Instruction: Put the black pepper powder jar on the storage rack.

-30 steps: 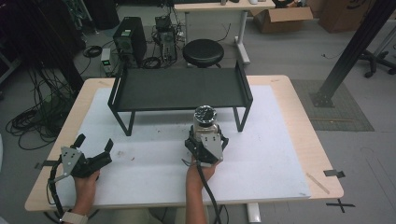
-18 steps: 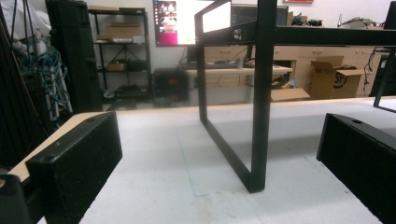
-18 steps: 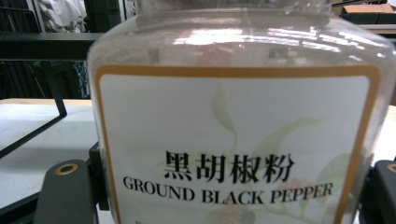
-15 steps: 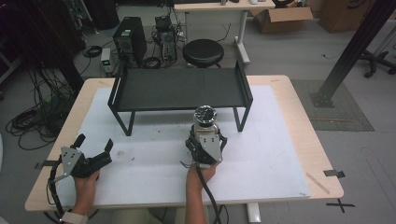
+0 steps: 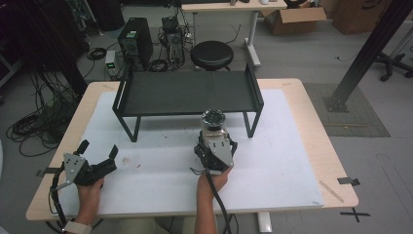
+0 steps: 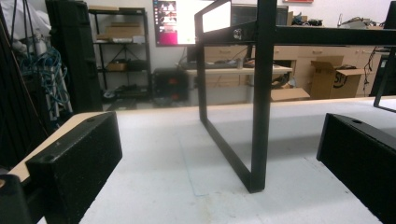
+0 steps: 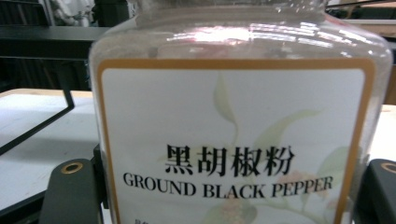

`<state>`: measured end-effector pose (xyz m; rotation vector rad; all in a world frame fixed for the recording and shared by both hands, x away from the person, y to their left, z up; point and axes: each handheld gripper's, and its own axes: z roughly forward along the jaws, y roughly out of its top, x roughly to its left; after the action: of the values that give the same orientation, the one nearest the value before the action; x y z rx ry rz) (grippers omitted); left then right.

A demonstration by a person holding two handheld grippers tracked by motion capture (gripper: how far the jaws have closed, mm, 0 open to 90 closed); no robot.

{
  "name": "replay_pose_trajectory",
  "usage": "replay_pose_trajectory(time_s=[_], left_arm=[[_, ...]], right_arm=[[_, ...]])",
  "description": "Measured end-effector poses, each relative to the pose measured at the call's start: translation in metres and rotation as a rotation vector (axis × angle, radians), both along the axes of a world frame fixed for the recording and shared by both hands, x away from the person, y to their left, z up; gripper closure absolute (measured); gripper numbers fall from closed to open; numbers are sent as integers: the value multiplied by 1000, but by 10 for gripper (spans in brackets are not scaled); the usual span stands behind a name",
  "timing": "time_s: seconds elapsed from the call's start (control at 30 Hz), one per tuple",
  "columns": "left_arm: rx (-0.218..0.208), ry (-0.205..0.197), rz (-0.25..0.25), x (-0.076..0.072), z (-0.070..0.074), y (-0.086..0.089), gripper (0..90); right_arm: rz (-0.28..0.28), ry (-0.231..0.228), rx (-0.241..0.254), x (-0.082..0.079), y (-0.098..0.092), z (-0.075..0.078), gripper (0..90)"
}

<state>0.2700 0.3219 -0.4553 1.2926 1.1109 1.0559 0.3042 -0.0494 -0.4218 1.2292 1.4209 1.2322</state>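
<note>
Pepper jar (image 5: 213, 123) stands upright on the white mat (image 5: 292, 161), centre of table, just near side of the black rack (image 5: 187, 92) by its right front leg. Clear jar w/ dark lid; in the right gripper view the label (image 7: 231, 144) reads "GROUND BLACK PEPPER" w/ Chinese text above, orange border. Right gripper (image 5: 215, 146) sits right behind the jar on the near side, jaws either side of its lower body, pinching it; in its own view a black jaw shows at each bottom corner against the jar wall. Right hand (image 5: 213, 179) holds the gripper from the near edge, cable trailing down. Left gripper (image 5: 100, 158) is well apart, at near left of mat, jaws spread wide, nothing between; left hand (image 5: 89, 189) under it. Left gripper view: both black jaws wide apart, low over the mat, looking at the rack's leg frame (image 6: 254, 140). Rack top bare. Beyond table: stool (image 5: 212, 55), PC tower (image 5: 135, 41), cardboard box (image 5: 297, 18).
</note>
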Motion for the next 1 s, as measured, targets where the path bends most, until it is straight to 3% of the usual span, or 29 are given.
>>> replay_pose_trajectory(time_s=[0.17, 0.43, 0.8, 1.0], left_arm=[[0, 0, 0, 0, 0, 0, 5], [-7, -1, 1, 0, 0, 1, 5], [-4, -1, 1, 0, 0, 0, 5], [-1, 0, 1, 0, 0, 0, 5]], right_arm=[[38, 0, -14, -2, -2, 5, 251], [84, -3, 10, -10, -8, 12, 253], [106, -6, 8, -16, -16, 22, 254], [113, -28, 6, -19, -22, 34, 254]])
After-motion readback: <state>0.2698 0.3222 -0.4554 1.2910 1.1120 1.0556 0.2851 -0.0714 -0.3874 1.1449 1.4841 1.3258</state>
